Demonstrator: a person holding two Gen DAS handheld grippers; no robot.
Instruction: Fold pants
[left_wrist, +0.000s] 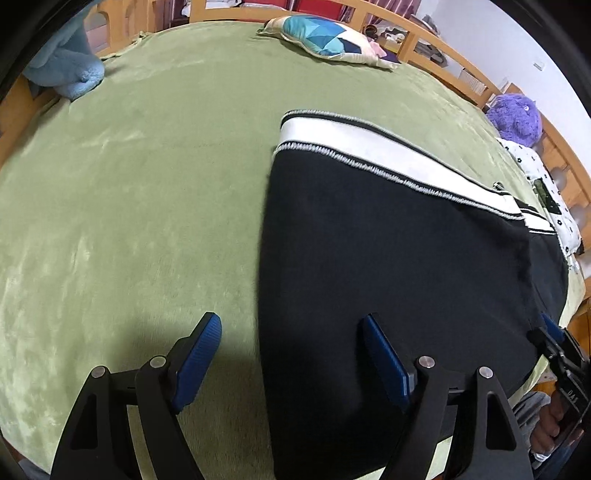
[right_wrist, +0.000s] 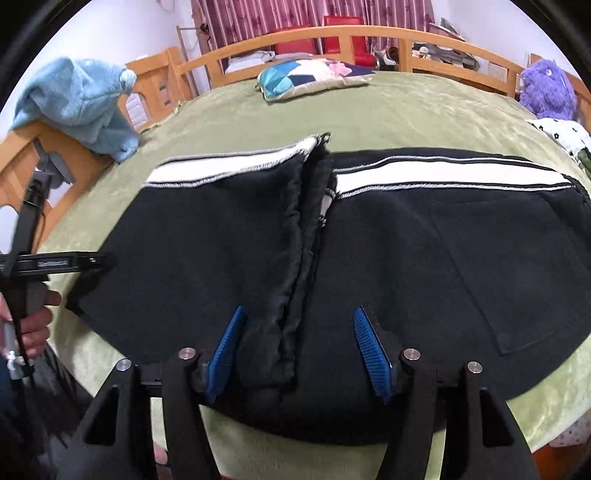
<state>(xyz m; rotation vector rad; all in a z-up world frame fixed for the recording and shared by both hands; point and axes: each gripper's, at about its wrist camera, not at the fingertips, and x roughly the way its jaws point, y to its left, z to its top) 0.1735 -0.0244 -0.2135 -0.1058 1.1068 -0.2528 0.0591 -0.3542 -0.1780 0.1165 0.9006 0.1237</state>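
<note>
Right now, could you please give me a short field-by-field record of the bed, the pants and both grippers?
surface: green blanket on a wooden-railed bed
pants: black pants with a white side stripe, lying flat, one end folded over the middle
left gripper: left gripper open, straddling the pants' left edge, nothing gripped
right gripper: right gripper open over the bunched fold edge near the front
other items: patterned pillow, blue plush, purple plush

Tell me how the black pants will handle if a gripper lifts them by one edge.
The pants would probably droop rather than hold shape: the folded edges already lie soft and rumpled at the middle. They look thick and fleecy, so likely fairly heavy for cloth. On the plush green blanket they will probably drag, not slide.
</note>
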